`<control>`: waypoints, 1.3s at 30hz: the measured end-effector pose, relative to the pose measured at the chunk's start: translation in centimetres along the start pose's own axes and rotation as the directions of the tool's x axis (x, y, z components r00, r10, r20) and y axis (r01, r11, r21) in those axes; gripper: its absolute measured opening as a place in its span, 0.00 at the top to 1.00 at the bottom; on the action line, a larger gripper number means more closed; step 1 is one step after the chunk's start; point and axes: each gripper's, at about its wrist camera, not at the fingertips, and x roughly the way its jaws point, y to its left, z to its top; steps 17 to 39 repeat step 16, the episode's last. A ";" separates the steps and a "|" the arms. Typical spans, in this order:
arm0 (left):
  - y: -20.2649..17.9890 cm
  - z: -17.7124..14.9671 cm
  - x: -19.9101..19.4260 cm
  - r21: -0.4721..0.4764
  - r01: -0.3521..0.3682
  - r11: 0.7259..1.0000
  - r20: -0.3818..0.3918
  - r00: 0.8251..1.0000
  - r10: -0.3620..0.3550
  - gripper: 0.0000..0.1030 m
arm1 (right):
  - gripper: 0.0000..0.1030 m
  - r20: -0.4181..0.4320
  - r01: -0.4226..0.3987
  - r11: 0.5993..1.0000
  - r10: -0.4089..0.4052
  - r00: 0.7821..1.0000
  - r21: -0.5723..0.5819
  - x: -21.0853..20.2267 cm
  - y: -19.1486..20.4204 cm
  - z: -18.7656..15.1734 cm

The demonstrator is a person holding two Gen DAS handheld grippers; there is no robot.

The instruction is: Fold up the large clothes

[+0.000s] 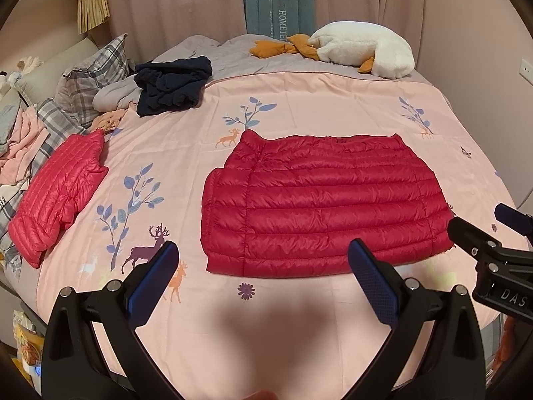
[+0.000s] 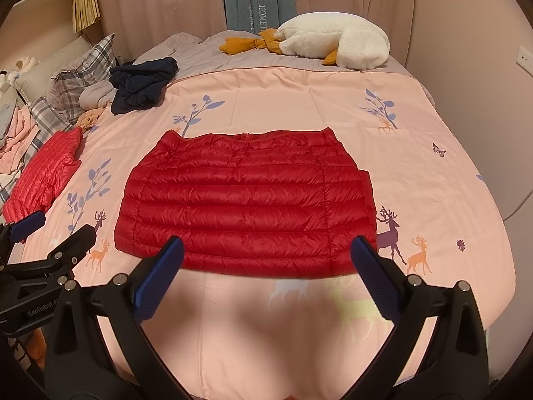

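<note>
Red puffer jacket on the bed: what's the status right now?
Left gripper and right gripper open, empty, short of the near hem. Red puffer jacket flat, partly folded. Second red jacket lies apart; nothing blocking.

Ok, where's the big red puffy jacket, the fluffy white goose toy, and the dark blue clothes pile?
Big red puffy quilted jacket (image 2: pixel 246 200): right wrist view, middle of its quilted panel.
Fluffy white goose plush toy (image 2: pixel 343 41): right wrist view, on its white body.
Crumpled dark blue clothes pile (image 1: pixel 173 83): left wrist view, centre of the heap.
</note>
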 end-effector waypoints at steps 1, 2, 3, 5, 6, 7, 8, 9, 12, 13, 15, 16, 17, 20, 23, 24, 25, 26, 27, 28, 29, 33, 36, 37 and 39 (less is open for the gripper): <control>0.0 0.0 -0.1 -0.001 -0.001 1.000 0.001 1.000 0.001 0.01 | 0.02 0.000 0.000 1.000 0.000 1.000 0.000 0.0 0.0 0.0; 0.1 0.0 -0.1 -0.002 0.000 1.000 0.002 1.000 0.000 0.01 | 0.02 0.000 -0.001 1.000 0.001 1.000 0.001 0.0 -0.1 0.0; 0.1 0.0 -0.1 -0.003 0.000 1.000 0.003 1.000 0.000 0.01 | 0.02 0.000 -0.001 1.000 0.001 1.000 0.001 0.0 0.0 0.0; 0.1 0.0 -0.1 -0.002 -0.003 1.000 0.001 1.000 0.003 0.01 | 0.02 0.000 0.000 1.000 0.000 1.000 0.000 0.0 0.0 0.0; 0.1 0.0 -0.1 -0.004 -0.004 1.000 0.001 1.000 0.004 0.01 | 0.02 0.000 -0.001 1.000 0.001 1.000 0.000 0.0 0.0 0.0; 0.1 0.0 -0.1 -0.005 -0.005 1.000 0.000 1.000 0.005 0.01 | 0.02 0.000 -0.001 1.000 0.001 1.000 0.000 0.0 0.1 0.0; 0.1 0.0 -0.1 -0.008 -0.007 1.000 0.000 1.000 0.007 0.01 | 0.02 0.000 -0.002 1.000 0.002 1.000 -0.002 -0.1 0.0 0.0; 0.2 0.0 -0.1 -0.010 -0.006 1.000 0.000 1.000 0.006 0.01 | 0.02 0.001 -0.002 1.000 0.002 1.000 -0.001 -0.2 0.1 0.0; 0.2 0.0 0.0 -0.014 -0.011 1.000 0.000 1.000 0.011 0.01 | 0.02 0.001 -0.003 1.000 0.003 1.000 -0.002 -0.2 0.1 0.0; 0.3 0.0 0.0 -0.016 -0.015 1.000 0.001 1.000 0.015 0.01 | 0.02 0.001 -0.002 1.000 0.002 1.000 -0.002 -0.2 0.0 0.0; 0.3 0.0 0.1 -0.016 -0.017 1.000 0.000 1.000 0.017 0.01 | 0.02 0.000 -0.002 1.000 0.002 1.000 -0.002 -0.4 0.1 0.1; 0.2 0.0 0.1 -0.017 -0.016 1.000 -0.002 1.000 0.016 0.01 | 0.02 -0.001 -0.003 1.000 0.003 1.000 0.000 -0.4 0.1 0.2; 0.2 0.0 0.1 -0.017 -0.016 1.000 -0.002 1.000 0.016 0.01 | 0.02 -0.001 -0.003 1.000 0.003 1.000 0.000 -0.4 0.1 0.2; 0.2 0.0 0.1 -0.017 -0.016 1.000 -0.002 1.000 0.016 0.01 | 0.02 -0.001 -0.003 1.000 0.003 1.000 0.000 -0.4 0.1 0.2; 0.2 0.0 0.1 -0.017 -0.016 1.000 -0.002 1.000 0.016 0.01 | 0.02 -0.001 -0.003 1.000 0.003 1.000 0.000 -0.4 0.1 0.2; 0.2 0.0 0.1 -0.017 -0.016 1.000 -0.002 1.000 0.016 0.01 | 0.02 -0.001 -0.003 1.000 0.003 1.000 0.000 -0.4 0.1 0.2; 0.2 0.0 0.1 -0.017 -0.016 1.000 -0.002 1.000 0.016 0.01 | 0.02 -0.001 -0.003 1.000 0.003 1.000 0.000 -0.4 0.1 0.2; 0.2 0.0 0.1 -0.017 -0.016 1.000 -0.002 1.000 0.016 0.01 | 0.02 -0.001 -0.003 1.000 0.003 1.000 0.000 -0.4 0.1 0.2; 0.2 0.0 0.1 -0.017 -0.016 1.000 -0.002 1.000 0.016 0.01 | 0.02 -0.001 -0.003 1.000 0.003 1.000 0.000 -0.4 0.1 0.2; 0.2 0.0 0.1 -0.017 -0.016 1.000 -0.002 1.000 0.016 0.01 | 0.02 -0.001 -0.003 1.000 0.003 1.000 0.000 -0.4 0.1 0.2; 0.2 0.0 0.1 -0.017 -0.016 1.000 -0.002 1.000 0.016 0.01 | 0.02 -0.001 -0.003 1.000 0.003 1.000 0.000 -0.4 0.1 0.2; 0.2 0.0 0.1 -0.017 -0.016 1.000 -0.002 1.000 0.016 0.01 | 0.02 -0.001 -0.003 1.000 0.003 1.000 0.000 -0.4 0.1 0.2; 0.2 0.0 0.1 -0.017 -0.016 1.000 -0.002 1.000 0.016 0.01 | 0.02 -0.001 -0.003 1.000 0.003 1.000 0.000 -0.4 0.1 0.2; 0.2 0.0 0.1 -0.017 -0.016 1.000 -0.002 1.000 0.016 0.01 | 0.02 -0.001 -0.003 1.000 0.003 1.000 0.000 -0.4 0.1 0.2; 0.2 0.0 0.1 -0.017 -0.016 1.000 -0.002 1.000 0.016 0.01 | 0.02 -0.001 -0.003 1.000 0.003 1.000 0.000 -0.4 0.1 0.2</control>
